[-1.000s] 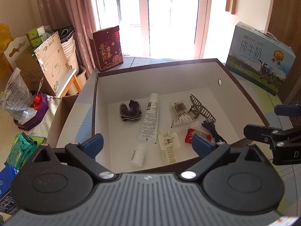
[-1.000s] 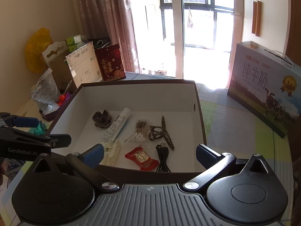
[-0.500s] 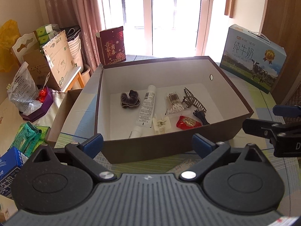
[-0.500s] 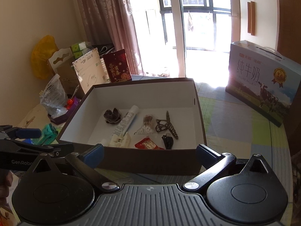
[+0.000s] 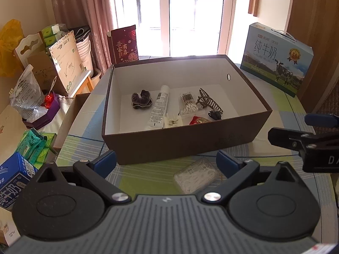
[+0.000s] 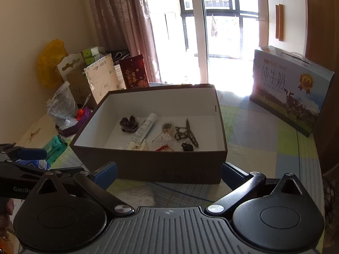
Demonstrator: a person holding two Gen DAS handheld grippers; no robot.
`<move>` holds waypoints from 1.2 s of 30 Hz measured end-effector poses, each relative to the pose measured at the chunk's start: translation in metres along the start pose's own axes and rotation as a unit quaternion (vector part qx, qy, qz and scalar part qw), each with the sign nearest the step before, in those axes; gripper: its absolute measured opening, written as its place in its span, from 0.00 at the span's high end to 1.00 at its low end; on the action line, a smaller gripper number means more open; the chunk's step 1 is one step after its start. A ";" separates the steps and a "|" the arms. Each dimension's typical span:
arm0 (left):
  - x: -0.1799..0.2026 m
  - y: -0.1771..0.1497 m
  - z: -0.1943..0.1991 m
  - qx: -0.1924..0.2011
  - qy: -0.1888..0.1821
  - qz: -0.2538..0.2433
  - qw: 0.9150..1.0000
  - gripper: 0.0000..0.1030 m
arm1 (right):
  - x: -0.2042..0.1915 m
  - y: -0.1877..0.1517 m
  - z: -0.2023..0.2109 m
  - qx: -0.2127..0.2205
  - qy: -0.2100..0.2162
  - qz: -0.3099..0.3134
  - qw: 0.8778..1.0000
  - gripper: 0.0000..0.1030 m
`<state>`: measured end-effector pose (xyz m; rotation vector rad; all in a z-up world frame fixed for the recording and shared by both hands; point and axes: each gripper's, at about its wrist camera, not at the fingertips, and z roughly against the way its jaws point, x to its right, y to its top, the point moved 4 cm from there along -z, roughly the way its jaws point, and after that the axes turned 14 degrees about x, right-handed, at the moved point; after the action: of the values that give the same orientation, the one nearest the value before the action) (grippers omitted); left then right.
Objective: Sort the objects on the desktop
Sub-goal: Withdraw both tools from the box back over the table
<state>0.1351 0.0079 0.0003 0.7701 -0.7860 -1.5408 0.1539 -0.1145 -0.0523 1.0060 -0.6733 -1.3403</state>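
Observation:
A brown box (image 5: 186,141) (image 6: 169,169) with a white inside stands on the checked tablecloth. In it lie a dark scrunchie (image 5: 141,98), a white tube (image 5: 160,105), a bag of cotton swabs (image 5: 187,105), a hair claw (image 5: 208,101), a white clip (image 5: 172,121), a red sachet (image 5: 199,120) and a black cable (image 5: 215,114). A clear packet of white sticks (image 5: 196,176) (image 6: 137,196) lies on the cloth in front of the box. My left gripper (image 5: 167,164) hangs open above that packet. My right gripper (image 6: 168,173) is open and empty, just before the box's front wall.
A blue milk carton box (image 5: 277,59) (image 6: 290,91) stands at the back right of the table. Off the left edge are green tissue packs (image 5: 35,146), a blue carton (image 5: 12,184), bags and cardboard. A red gift bag (image 5: 125,44) stands behind the box.
Both grippers have drawn back from over the box toward the near side of the table. The clear packet in front of the box has come into view.

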 end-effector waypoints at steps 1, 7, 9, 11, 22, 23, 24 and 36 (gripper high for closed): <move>0.001 -0.003 0.002 -0.002 0.002 -0.001 1.000 0.04 | -0.001 -0.002 0.001 -0.002 0.001 0.001 1.000 0.02; 0.001 -0.020 0.009 -0.016 0.004 0.005 1.000 0.04 | -0.006 -0.017 0.009 -0.013 0.004 0.008 1.000 0.02; 0.001 -0.024 0.011 -0.018 0.004 0.005 1.000 0.04 | -0.008 -0.022 0.011 -0.016 0.005 0.012 1.000 0.02; 0.001 -0.028 0.014 -0.019 0.004 0.008 1.000 0.04 | -0.010 -0.026 0.013 -0.019 0.006 0.014 1.000 0.02; -0.002 -0.057 0.019 -0.045 0.007 0.012 0.999 0.04 | -0.006 -0.061 0.019 -0.055 0.001 0.007 0.998 0.02; -0.003 -0.062 0.019 -0.051 0.008 0.013 0.999 0.04 | -0.005 -0.066 0.018 -0.061 0.000 0.004 0.998 0.02; -0.004 -0.066 0.018 -0.057 0.009 0.014 0.998 0.04 | -0.005 -0.070 0.018 -0.068 -0.001 0.002 0.998 0.02; -0.004 -0.107 0.007 -0.104 -0.008 0.022 0.994 0.04 | -0.005 -0.122 0.018 -0.123 -0.022 0.012 0.992 0.02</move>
<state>0.0708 0.0224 -0.0847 0.5840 -0.6387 -1.5616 0.0810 -0.1054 -0.1510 0.7702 -0.5371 -1.3898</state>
